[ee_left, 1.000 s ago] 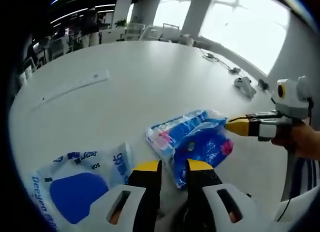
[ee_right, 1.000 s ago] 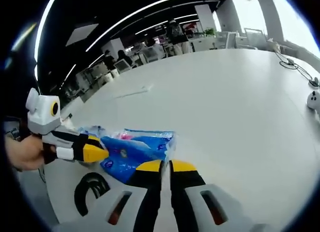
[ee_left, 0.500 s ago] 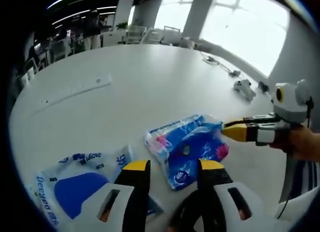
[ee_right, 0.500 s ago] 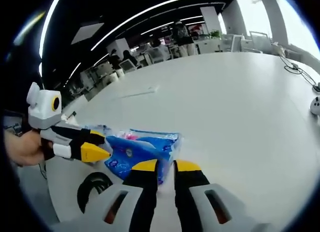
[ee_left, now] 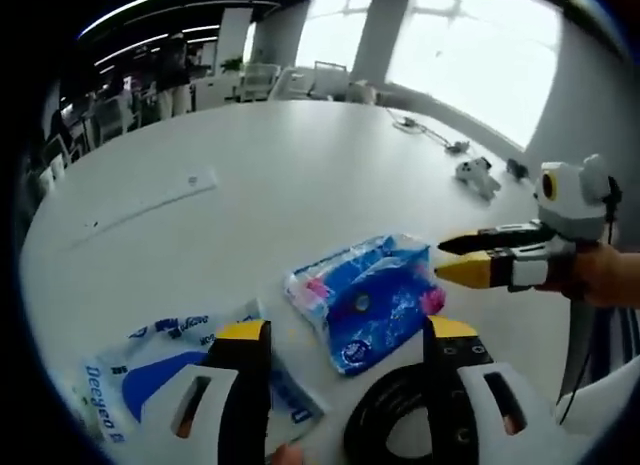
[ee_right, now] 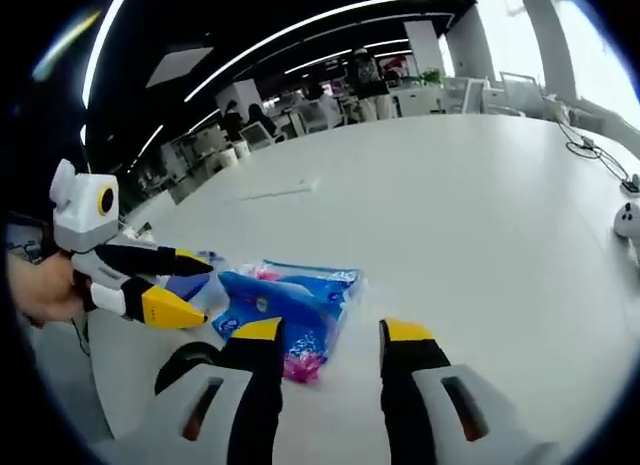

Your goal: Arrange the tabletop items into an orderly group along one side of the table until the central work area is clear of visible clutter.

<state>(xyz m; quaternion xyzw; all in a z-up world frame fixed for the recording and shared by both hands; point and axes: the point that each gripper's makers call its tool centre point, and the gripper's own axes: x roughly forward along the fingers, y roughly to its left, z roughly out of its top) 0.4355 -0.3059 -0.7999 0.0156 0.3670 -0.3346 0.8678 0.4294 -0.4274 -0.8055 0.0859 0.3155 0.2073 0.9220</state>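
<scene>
A blue tissue pack [ee_left: 365, 295] lies flat on the white table [ee_left: 300, 165], just ahead of my left gripper [ee_left: 345, 330], which is open and holds nothing. My right gripper [ee_left: 450, 260] comes in from the right, its two fingers parted beside the pack's right edge. In the right gripper view the same pack [ee_right: 285, 305] lies ahead of the open right gripper [ee_right: 333, 331], with the left gripper [ee_right: 190, 285] open at its left side. A white and blue Deeyeo pack [ee_left: 150, 370] lies left of the tissue pack.
A black cable loop [ee_left: 390, 425] lies near the table edge under my jaws. A long white strip [ee_left: 150, 195] lies farther out. A small white object [ee_left: 470, 170] and a cable [ee_left: 425, 130] sit at the far side. A hand [ee_left: 610, 275] holds the right gripper.
Both grippers have gone from nearly shut at the tissue pack to wide open. The pack now lies free on the table between them.
</scene>
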